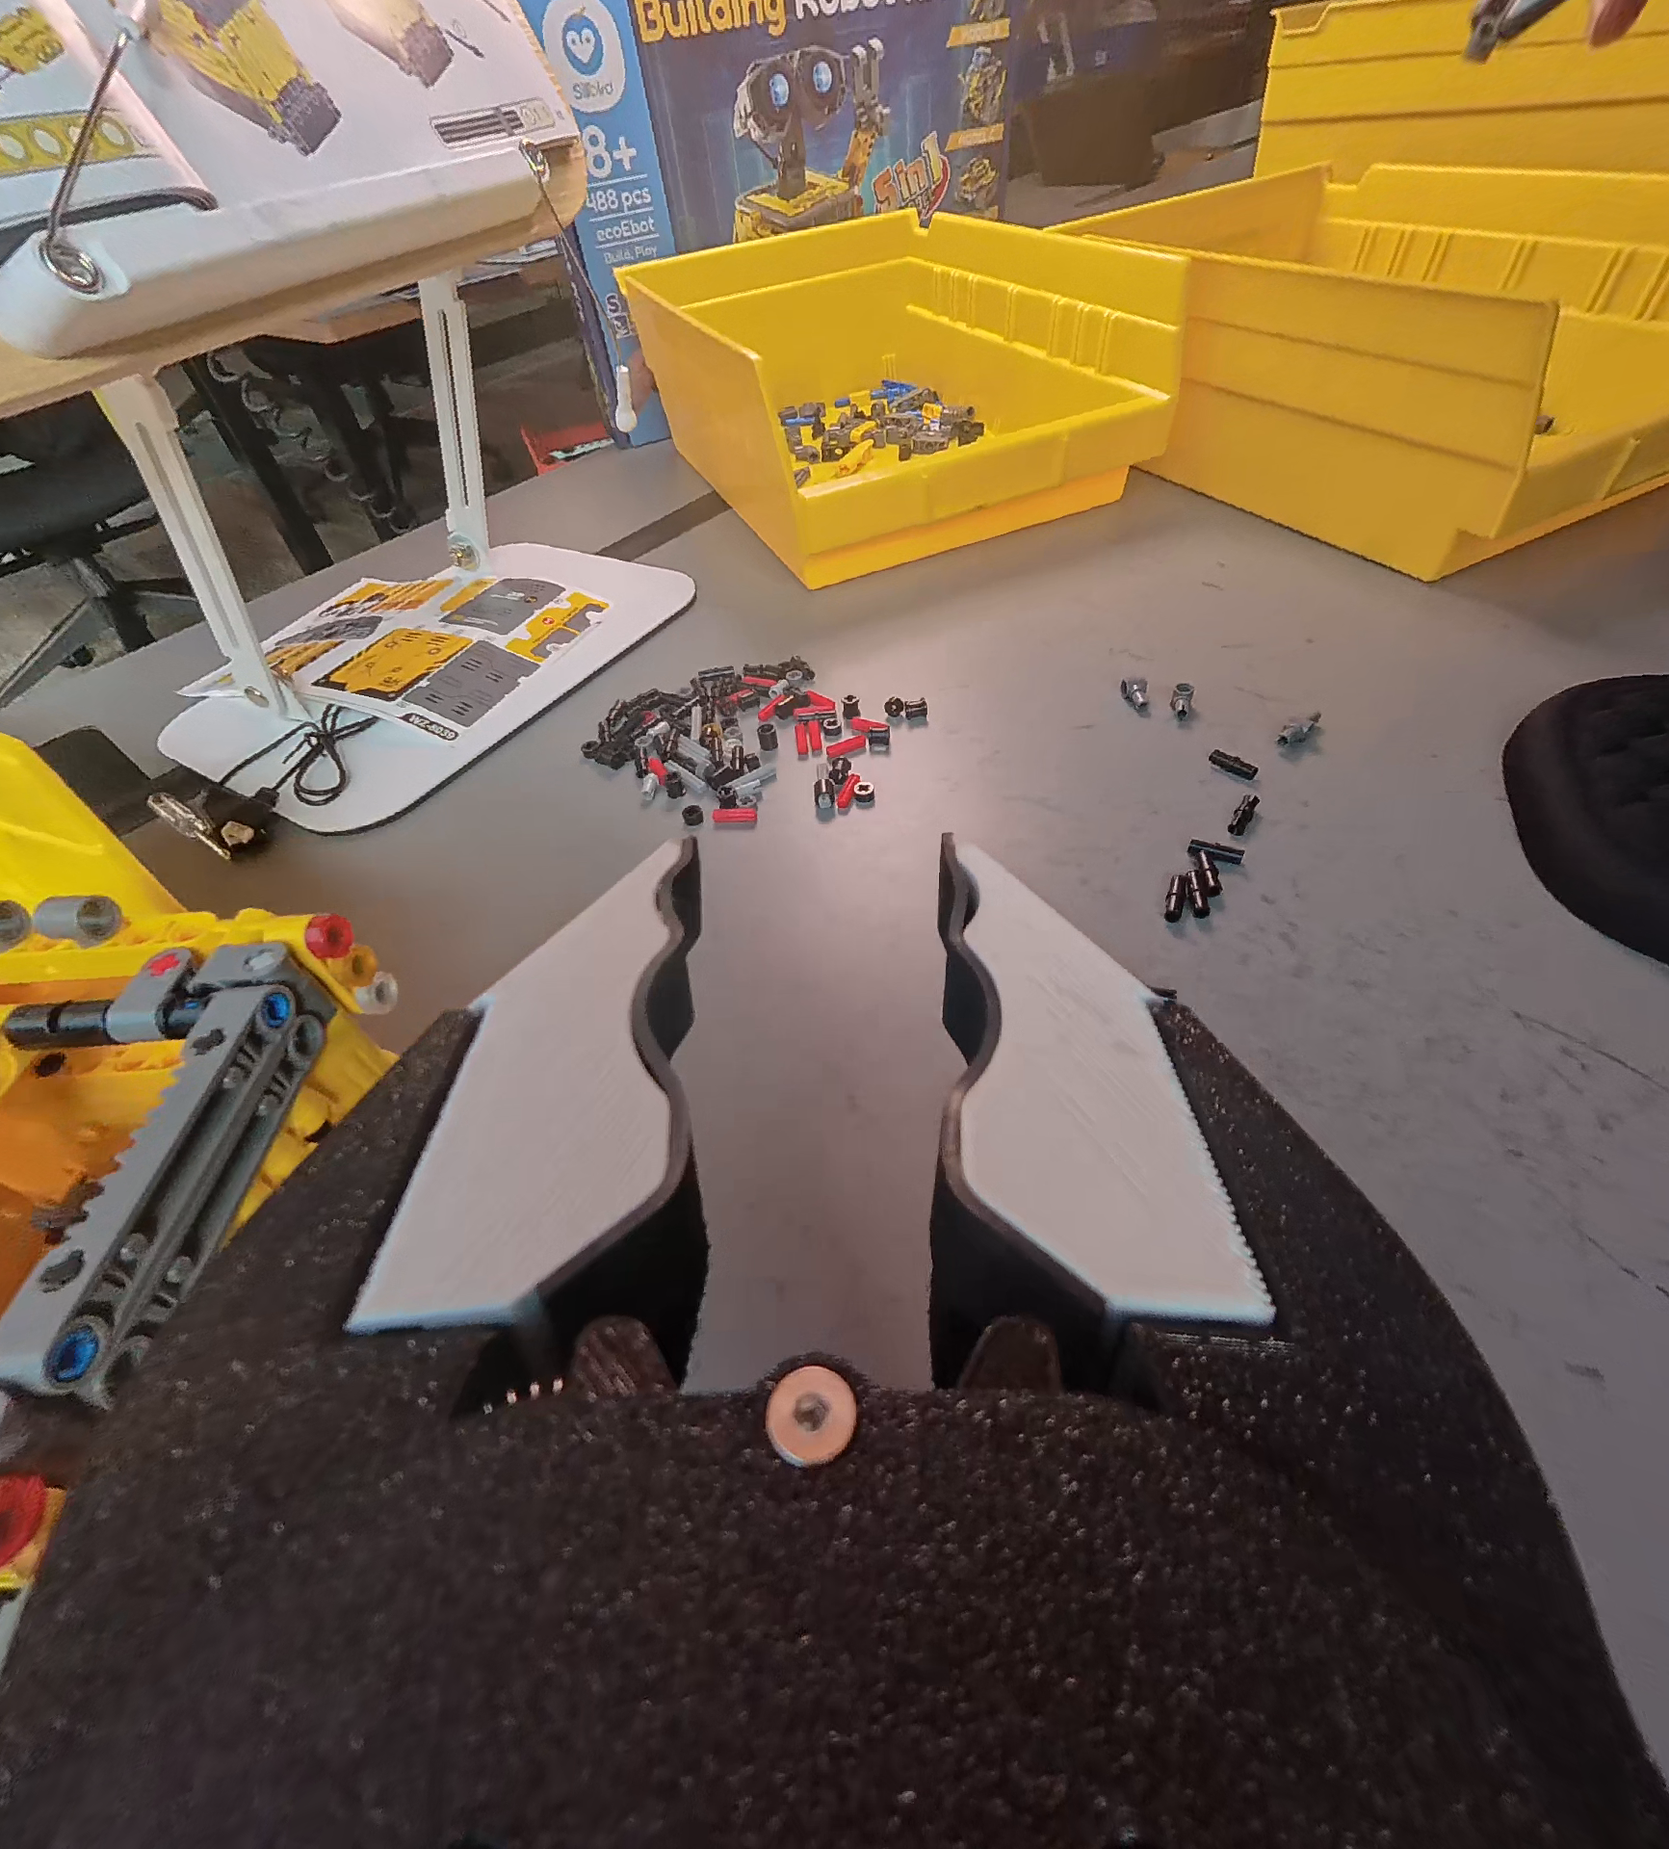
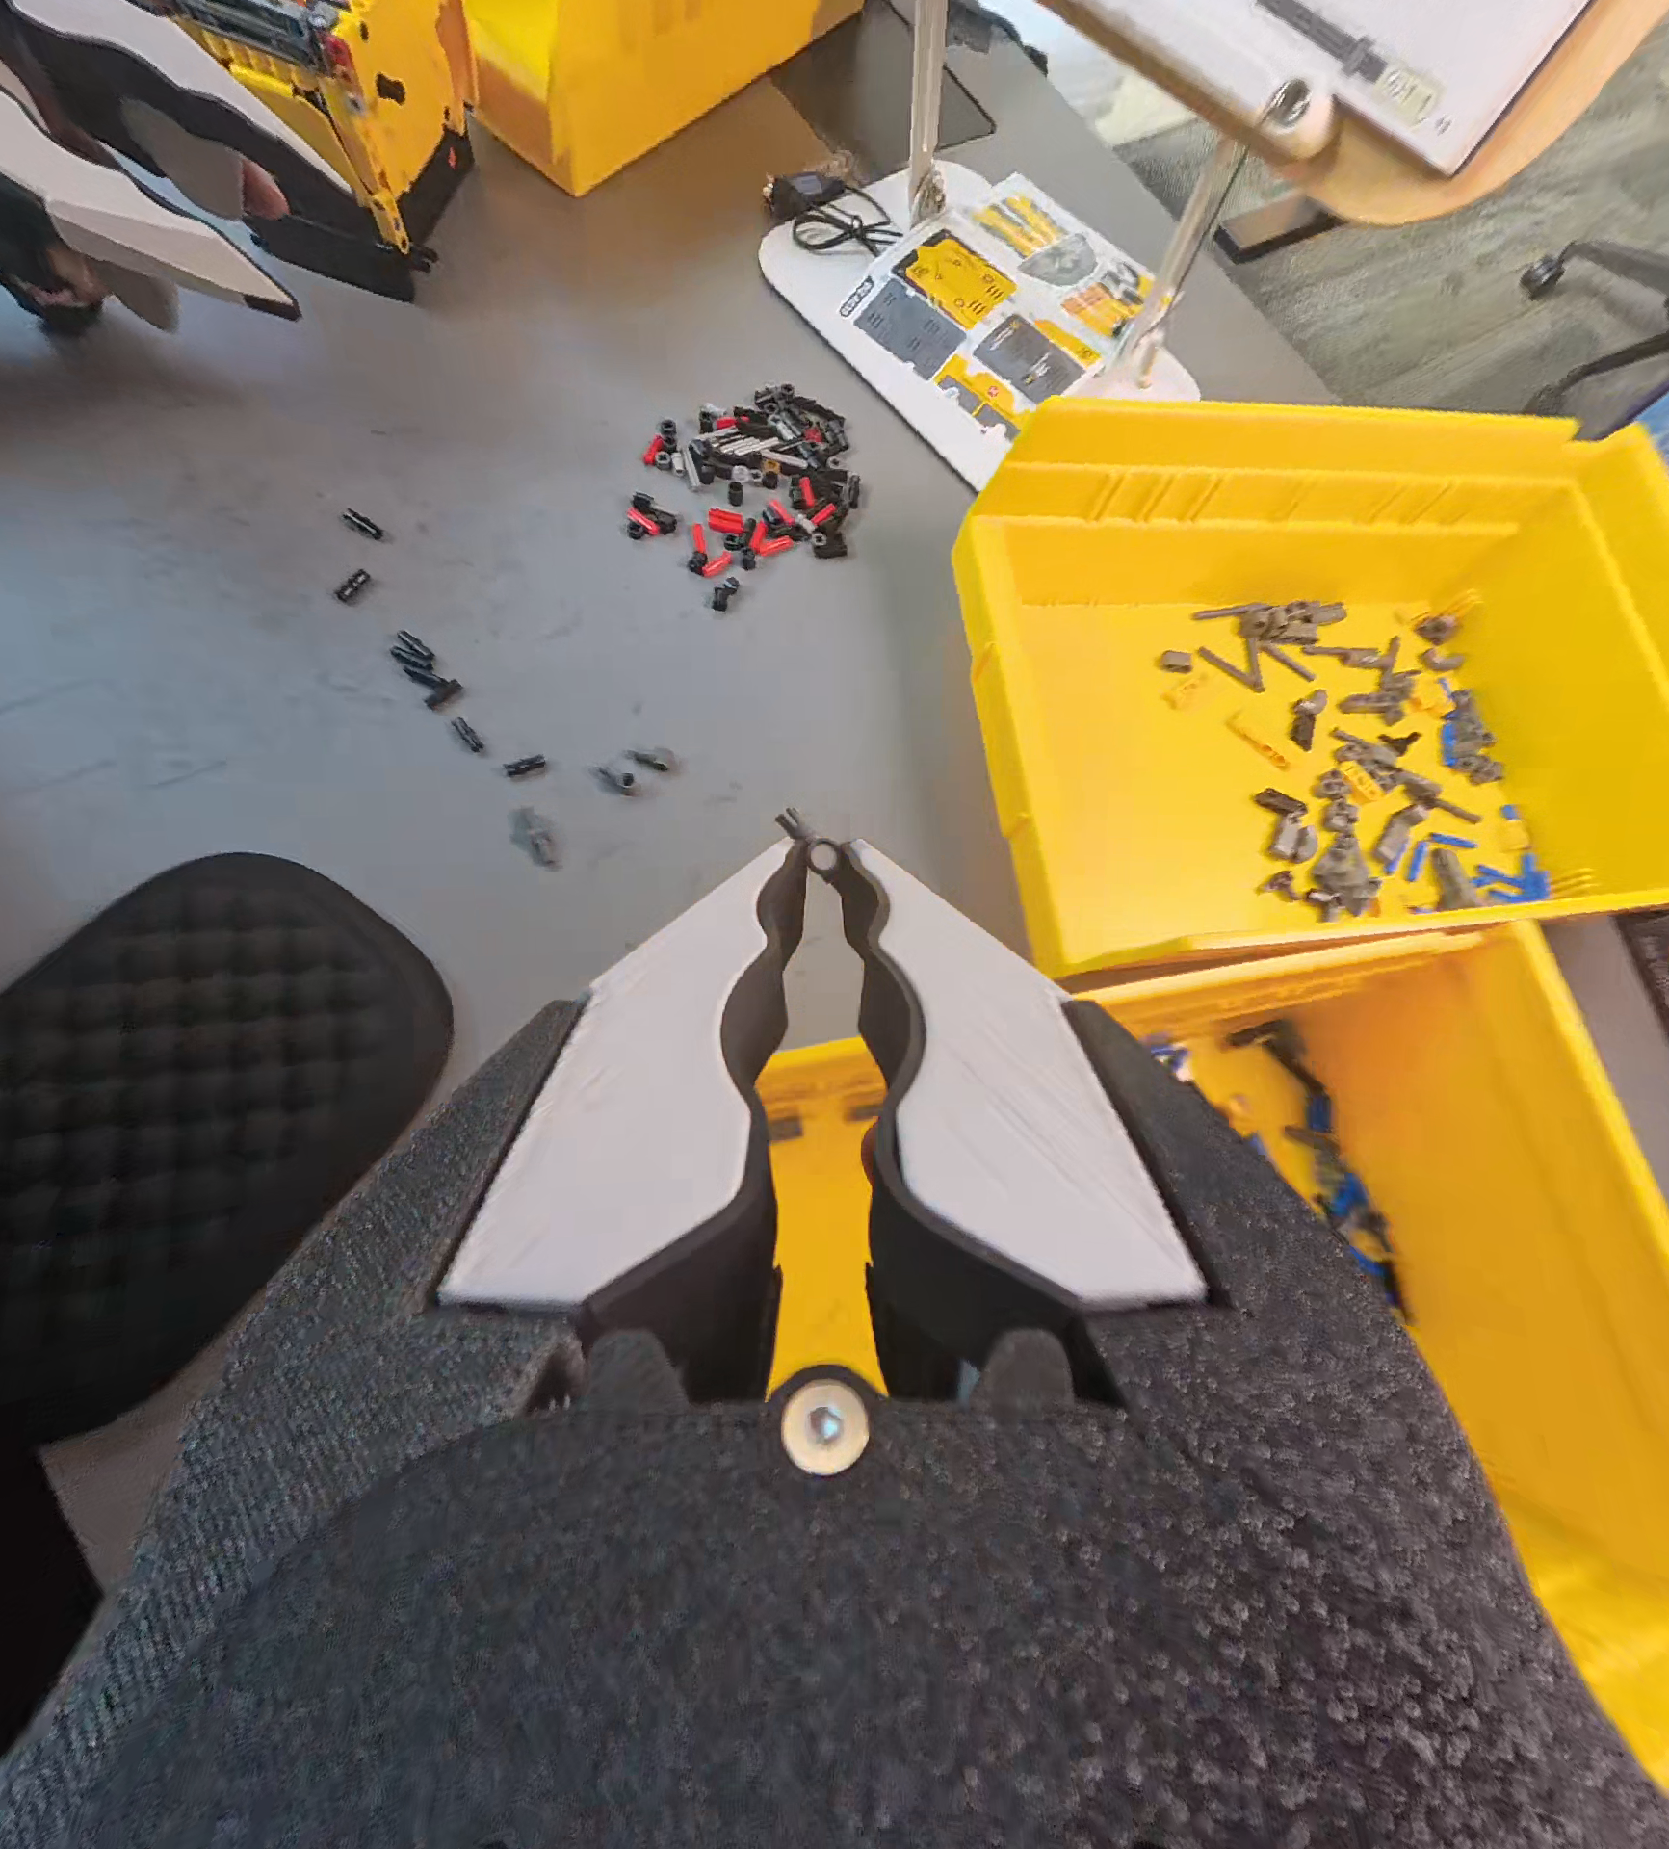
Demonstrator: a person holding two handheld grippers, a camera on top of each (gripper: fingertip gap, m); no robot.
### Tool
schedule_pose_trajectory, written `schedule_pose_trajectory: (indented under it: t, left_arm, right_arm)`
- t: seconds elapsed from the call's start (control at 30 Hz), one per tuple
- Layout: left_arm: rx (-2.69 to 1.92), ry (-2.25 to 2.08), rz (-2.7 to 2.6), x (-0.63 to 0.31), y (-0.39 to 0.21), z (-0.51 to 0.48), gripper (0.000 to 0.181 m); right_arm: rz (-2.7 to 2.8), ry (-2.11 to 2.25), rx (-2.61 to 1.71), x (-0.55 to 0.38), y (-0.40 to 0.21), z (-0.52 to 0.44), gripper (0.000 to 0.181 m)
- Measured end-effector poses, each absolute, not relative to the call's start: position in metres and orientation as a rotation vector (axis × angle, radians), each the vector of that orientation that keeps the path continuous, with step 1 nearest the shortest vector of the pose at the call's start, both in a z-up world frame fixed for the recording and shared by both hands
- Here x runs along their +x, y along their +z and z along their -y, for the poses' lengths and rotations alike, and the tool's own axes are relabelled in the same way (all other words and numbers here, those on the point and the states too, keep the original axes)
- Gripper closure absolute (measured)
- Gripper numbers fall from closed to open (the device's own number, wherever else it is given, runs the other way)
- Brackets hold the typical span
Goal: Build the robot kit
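A small dark pin is pinched at the very tips of the right gripper, whose fingers are closed on it; its ringed end faces the camera and a short stub juts out past the tips. It is held in the air above the grey worktop, beside a yellow bin. The left gripper is seen with fingers spread apart and nothing between them, low over the worktop, just beside the yellow model. A heap of red and black pins lies ahead of its tips
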State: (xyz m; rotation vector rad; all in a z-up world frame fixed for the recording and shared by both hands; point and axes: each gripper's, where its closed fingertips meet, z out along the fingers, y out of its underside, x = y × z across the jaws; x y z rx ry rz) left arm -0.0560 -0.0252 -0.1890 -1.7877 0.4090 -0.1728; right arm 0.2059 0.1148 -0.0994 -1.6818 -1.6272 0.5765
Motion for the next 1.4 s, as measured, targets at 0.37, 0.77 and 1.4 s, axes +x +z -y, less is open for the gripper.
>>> schedule_pose_trajectory:
  t: [0.37,0.77,1.4]
  left_arm:
    - [-1.772,-0.233,-0.455,-0.041,-0.186,0.035,0.134]
    - [-1.789,-0.226,-0.442,-0.044,-0.189,0.035,0.134]
    - [-1.782,-0.217,-0.427,-0.047,-0.188,0.035,0.134]
  right_arm:
    - [1.492,0.547,-1.911,0.16,-0.231,-0.041,0.175]
    - [1.484,0.452,-1.921,0.145,-0.261,-0.047,0.175]
    - [1.313,0.619,-1.681,0.101,-0.195,-0.048,0.161]
